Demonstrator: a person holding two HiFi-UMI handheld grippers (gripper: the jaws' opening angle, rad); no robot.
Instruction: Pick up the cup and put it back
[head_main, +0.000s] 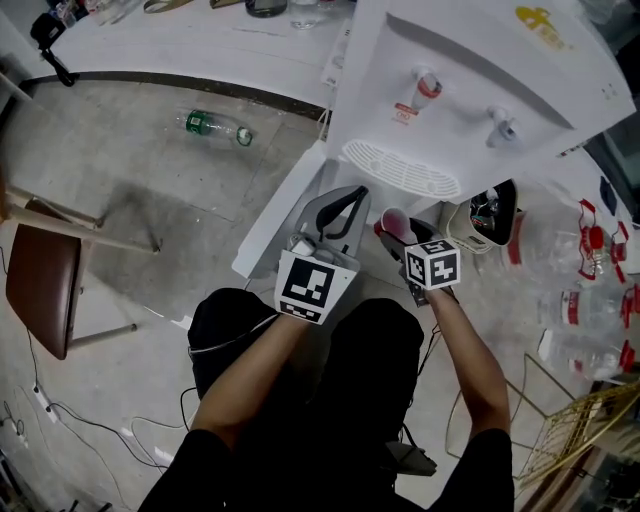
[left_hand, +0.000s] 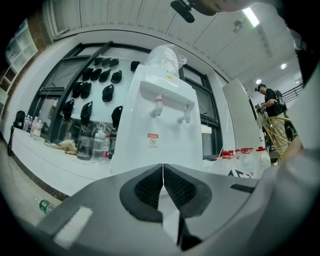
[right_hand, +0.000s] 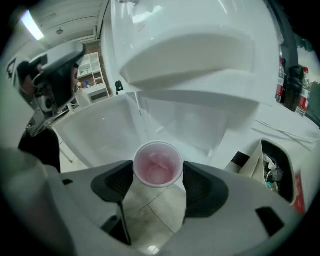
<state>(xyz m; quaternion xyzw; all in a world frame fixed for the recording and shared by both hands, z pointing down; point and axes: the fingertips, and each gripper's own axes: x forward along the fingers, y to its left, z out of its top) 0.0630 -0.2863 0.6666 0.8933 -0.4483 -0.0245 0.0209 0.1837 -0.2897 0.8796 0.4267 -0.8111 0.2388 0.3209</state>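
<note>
Pink translucent plastic cup (right_hand: 157, 164) sits upright between the jaws of my right gripper (right_hand: 157, 176), both dark pads pressed to its sides, its mouth empty. It hangs clear of any surface, floor tiles showing beneath it, just in front of the tall white water dispenser (right_hand: 200, 45) and below its taps. My left gripper (left_hand: 163, 172) has its jaws pressed together on nothing. I judge the pickup done; setting the cup back down and letting go remain.
</note>
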